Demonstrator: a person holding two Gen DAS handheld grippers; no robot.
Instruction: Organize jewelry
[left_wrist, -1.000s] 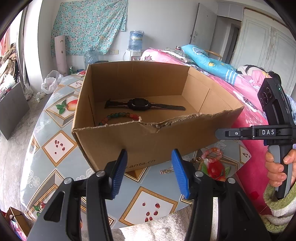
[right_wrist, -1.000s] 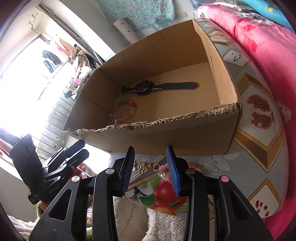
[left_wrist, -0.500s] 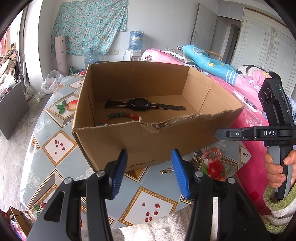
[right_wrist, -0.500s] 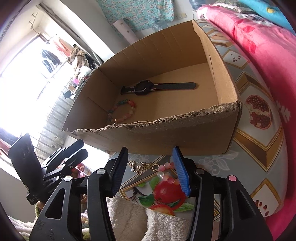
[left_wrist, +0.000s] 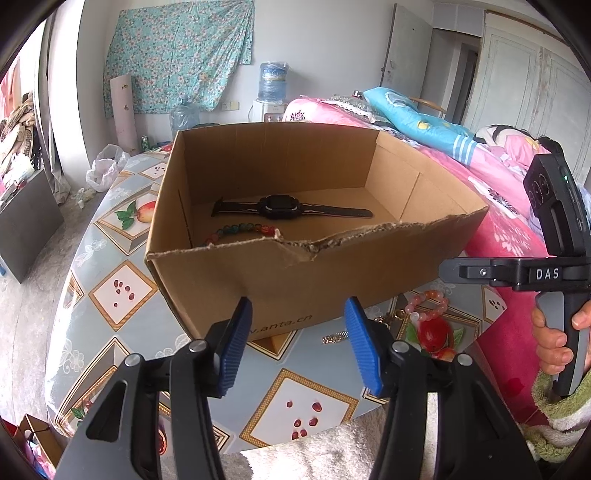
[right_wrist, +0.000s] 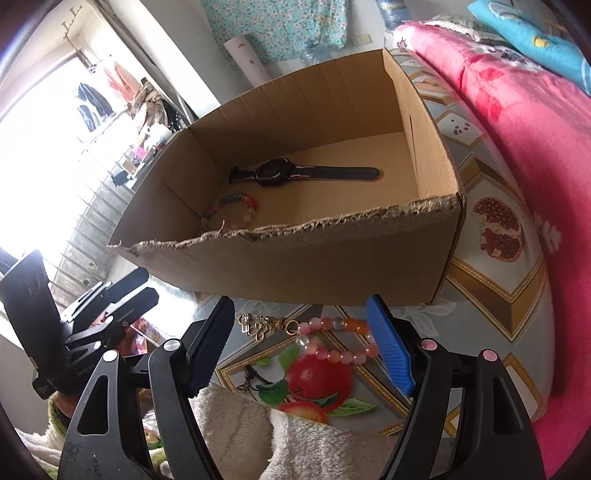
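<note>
The right gripper (right_wrist: 301, 345) has just been opening its jaws. A second ago they stood close together; now they are wide apart, and the pink bead bracelet (right_wrist: 334, 341) shows between them. The pads do not touch it. It lies flat on the counter (right_wrist: 491, 280), just in front of the jaws and a little toward the blue pad. Its ring of beads is stretched sideways, from one jaw across to the other. A small gold charm (right_wrist: 258, 326) sticks out of it toward the dark pad.

So I think the right gripper is the one to pick it up. It only has to go down and forward a little, then close.

The left gripper (left_wrist: 297, 343) has not moved. Its jaws are about half open and hold nothing. From there the bracelet (left_wrist: 428, 306) lies off to the right, past the blue pad, so this gripper is farther away.

Behind the bracelet stands the cardboard box (right_wrist: 332, 266), with its torn front wall close to the beads. A black watch (right_wrist: 295, 173) and a colourful bead bracelet (right_wrist: 232, 208) already lie inside.
</note>
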